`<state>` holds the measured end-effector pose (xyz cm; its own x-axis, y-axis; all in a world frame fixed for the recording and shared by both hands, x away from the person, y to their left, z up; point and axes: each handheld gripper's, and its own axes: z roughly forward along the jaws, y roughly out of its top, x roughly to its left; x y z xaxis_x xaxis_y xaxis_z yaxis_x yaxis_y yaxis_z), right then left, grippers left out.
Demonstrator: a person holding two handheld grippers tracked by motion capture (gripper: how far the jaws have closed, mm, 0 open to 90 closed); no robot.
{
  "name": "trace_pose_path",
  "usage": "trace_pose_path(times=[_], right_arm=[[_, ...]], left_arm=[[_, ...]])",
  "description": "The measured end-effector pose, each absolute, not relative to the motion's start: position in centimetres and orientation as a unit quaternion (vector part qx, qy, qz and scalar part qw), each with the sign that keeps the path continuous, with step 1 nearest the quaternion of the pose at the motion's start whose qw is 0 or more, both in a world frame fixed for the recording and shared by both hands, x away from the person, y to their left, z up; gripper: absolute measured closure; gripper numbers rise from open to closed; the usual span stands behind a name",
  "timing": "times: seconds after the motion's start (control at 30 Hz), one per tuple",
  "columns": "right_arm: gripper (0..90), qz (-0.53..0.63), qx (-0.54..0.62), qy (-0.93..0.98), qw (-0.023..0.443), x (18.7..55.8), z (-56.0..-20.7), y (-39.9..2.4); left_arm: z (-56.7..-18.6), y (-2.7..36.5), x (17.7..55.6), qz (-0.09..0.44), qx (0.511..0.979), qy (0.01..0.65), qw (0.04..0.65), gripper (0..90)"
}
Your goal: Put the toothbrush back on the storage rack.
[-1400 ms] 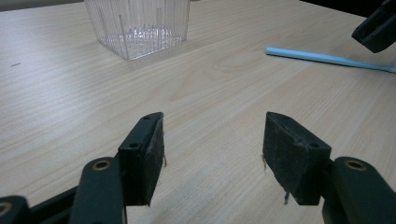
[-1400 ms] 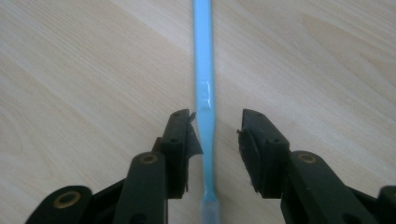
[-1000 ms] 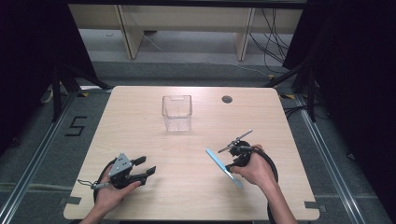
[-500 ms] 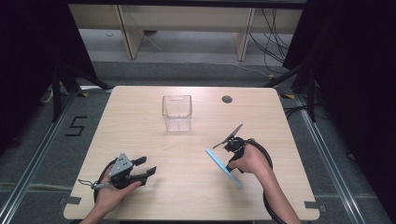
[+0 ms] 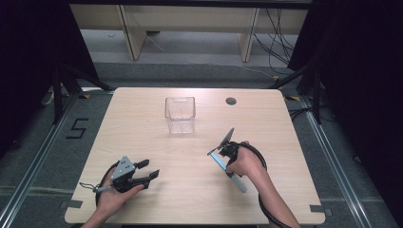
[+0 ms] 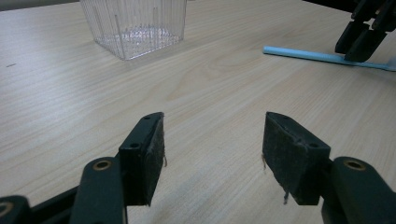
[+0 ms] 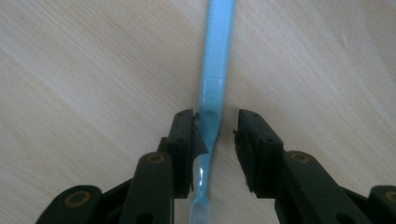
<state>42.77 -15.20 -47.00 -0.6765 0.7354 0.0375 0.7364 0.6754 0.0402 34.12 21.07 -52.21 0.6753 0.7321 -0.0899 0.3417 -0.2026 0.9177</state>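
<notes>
Right tool (image 7: 215,140) now lower, half-closed astride blue toothbrush (image 7: 212,93), one pad touching.

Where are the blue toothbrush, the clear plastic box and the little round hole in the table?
blue toothbrush (image 7: 215,70), right gripper view, on its handle.
clear plastic box (image 5: 180,115), high view, on its front wall.
round hole (image 5: 231,101), high view, on its middle.

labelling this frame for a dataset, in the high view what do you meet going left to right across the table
left hand-held gripper → clear ribbed plastic container → right hand-held gripper, its jaws just closing around the light blue toothbrush lying flat on the wooden table
</notes>
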Motion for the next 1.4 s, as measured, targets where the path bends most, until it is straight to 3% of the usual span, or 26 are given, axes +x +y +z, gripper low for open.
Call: trace_pose_path(times=[0.53, 1.03, 1.4], right_arm=[[78.3, 0.000, -0.389, -0.921, 0.009, 43.2, -47.6, -14.3], [79.7, 0.004, -0.347, -0.938, -0.005, 42.9, -47.4, -14.2], [79.9, -0.008, -0.331, -0.944, 0.001, 42.4, -46.2, -14.4]], left_arm=[[-52.3, 21.1, 34.2, 0.183, 0.751, 0.354, 0.526, 38.3], [-52.2, 21.1, 34.1, 0.183, 0.755, 0.352, 0.522, 40.0], [-50.6, 20.3, 34.2, 0.182, 0.762, 0.302, 0.543, 40.3]])
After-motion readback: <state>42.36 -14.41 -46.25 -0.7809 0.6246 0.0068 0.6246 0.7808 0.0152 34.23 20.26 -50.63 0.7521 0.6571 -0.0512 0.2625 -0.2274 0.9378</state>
